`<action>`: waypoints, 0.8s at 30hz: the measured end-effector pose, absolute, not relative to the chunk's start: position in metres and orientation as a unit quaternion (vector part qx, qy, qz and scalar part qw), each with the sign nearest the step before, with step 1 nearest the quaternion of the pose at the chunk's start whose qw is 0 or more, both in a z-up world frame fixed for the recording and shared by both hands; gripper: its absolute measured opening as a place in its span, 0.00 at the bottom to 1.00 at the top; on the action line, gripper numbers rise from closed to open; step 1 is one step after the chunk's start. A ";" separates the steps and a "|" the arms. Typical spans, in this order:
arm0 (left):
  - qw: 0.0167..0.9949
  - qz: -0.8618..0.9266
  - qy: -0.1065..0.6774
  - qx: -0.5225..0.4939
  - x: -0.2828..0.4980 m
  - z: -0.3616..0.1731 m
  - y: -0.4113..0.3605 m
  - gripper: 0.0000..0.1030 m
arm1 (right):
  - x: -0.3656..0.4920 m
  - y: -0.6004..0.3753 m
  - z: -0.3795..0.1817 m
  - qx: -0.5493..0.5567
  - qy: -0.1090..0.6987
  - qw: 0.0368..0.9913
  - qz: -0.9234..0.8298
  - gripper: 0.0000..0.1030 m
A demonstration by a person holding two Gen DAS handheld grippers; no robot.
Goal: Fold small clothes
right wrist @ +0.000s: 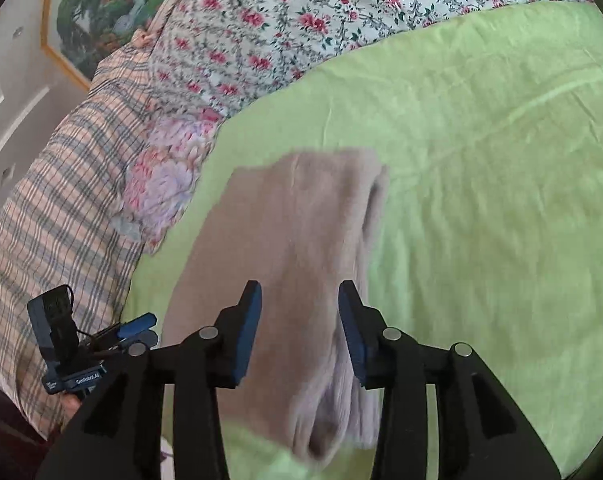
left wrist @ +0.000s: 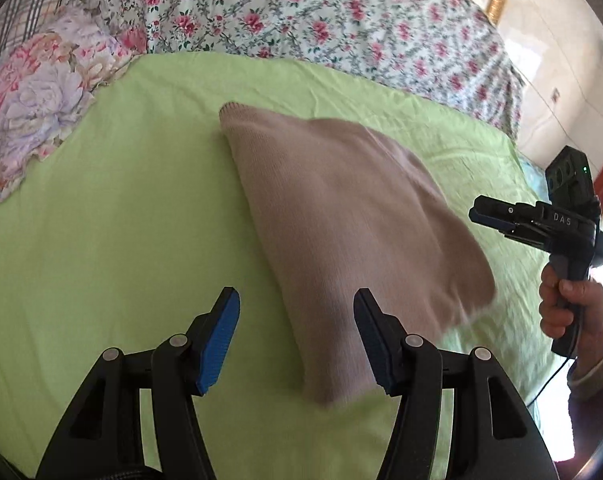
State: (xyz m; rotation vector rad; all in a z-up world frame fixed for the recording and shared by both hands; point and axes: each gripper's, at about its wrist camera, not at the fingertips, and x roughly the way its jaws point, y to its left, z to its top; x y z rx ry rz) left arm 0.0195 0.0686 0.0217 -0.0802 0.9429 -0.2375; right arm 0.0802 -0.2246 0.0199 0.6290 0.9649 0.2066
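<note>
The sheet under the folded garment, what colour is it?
Light green, plain and a bit wrinkled. The sheet shows best in the right wrist view.

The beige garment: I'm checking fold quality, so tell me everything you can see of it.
The beige garment looks like a fine knit, plain, with a ribbed band at the near end in the right wrist view. It lies folded in layers on the green sheet, one folded edge rounded. Both tongs, left and right, are open above it, not gripping.

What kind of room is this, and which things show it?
Most likely a bedroom: a bed covered by a green sheet, a floral quilt and a flowered pillow at its far side, and a framed picture on the wall.
</note>
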 end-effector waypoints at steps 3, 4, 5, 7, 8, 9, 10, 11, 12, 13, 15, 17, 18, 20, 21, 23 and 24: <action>0.878 -0.132 0.459 -0.029 -0.014 0.007 0.059 0.58 | 0.055 -0.212 0.012 0.293 0.465 0.829 0.098 0.40; 0.877 -0.134 0.461 -0.022 -0.020 0.003 0.054 0.58 | 0.049 -0.207 0.007 0.291 0.471 0.827 0.098 0.40; 0.875 -0.132 0.465 -0.016 -0.022 -0.003 0.050 0.58 | 0.046 -0.204 0.004 0.291 0.474 0.825 0.099 0.40; 0.876 -0.118 0.468 0.003 -0.026 -0.014 0.041 0.58 | 0.046 -0.201 -0.002 0.293 0.477 0.822 0.099 0.40; 0.878 -0.108 0.466 0.010 -0.025 -0.017 0.039 0.58 | 0.046 -0.199 -0.004 0.295 0.477 0.822 0.099 0.40; 0.882 -0.092 0.462 0.015 -0.024 -0.020 0.038 0.58 | 0.048 -0.197 -0.006 0.296 0.475 0.822 0.101 0.40; 0.884 -0.073 0.461 0.016 -0.020 -0.023 0.038 0.57 | 0.049 -0.195 -0.007 0.297 0.471 0.824 0.104 0.40; 0.886 -0.061 0.459 0.012 -0.015 -0.025 0.040 0.54 | 0.053 -0.192 -0.008 0.297 0.469 0.825 0.105 0.40; 0.889 -0.047 0.456 0.002 -0.009 -0.027 0.043 0.50 | 0.057 -0.189 -0.009 0.295 0.471 0.825 0.107 0.36; 0.889 -0.041 0.456 -0.010 -0.007 -0.028 0.045 0.41 | 0.060 -0.187 -0.009 0.290 0.474 0.824 0.110 0.25; 0.890 -0.028 0.454 -0.029 -0.004 -0.025 0.047 0.14 | 0.062 -0.188 0.004 0.285 0.462 0.832 0.111 0.07; 0.898 0.000 0.440 -0.017 -0.008 -0.020 0.041 0.10 | 0.054 -0.191 0.036 0.268 0.410 0.863 0.127 0.07; 0.899 0.010 0.438 -0.006 -0.007 -0.019 0.035 0.10 | 0.051 -0.192 0.045 0.248 0.399 0.873 0.128 0.07; 0.895 0.022 0.445 -0.001 -0.008 -0.022 0.028 0.09 | 0.052 -0.193 0.043 0.207 0.423 0.875 0.112 0.07; 0.892 0.028 0.452 0.002 -0.008 -0.027 0.026 0.08 | 0.053 -0.192 0.033 0.188 0.443 0.871 0.097 0.07; 0.887 0.030 0.460 0.000 -0.005 -0.031 0.025 0.08 | 0.055 -0.193 0.011 0.161 0.477 0.860 0.079 0.07; 0.885 0.029 0.465 -0.005 -0.003 -0.032 0.025 0.08 | 0.055 -0.193 -0.006 0.148 0.499 0.851 0.069 0.07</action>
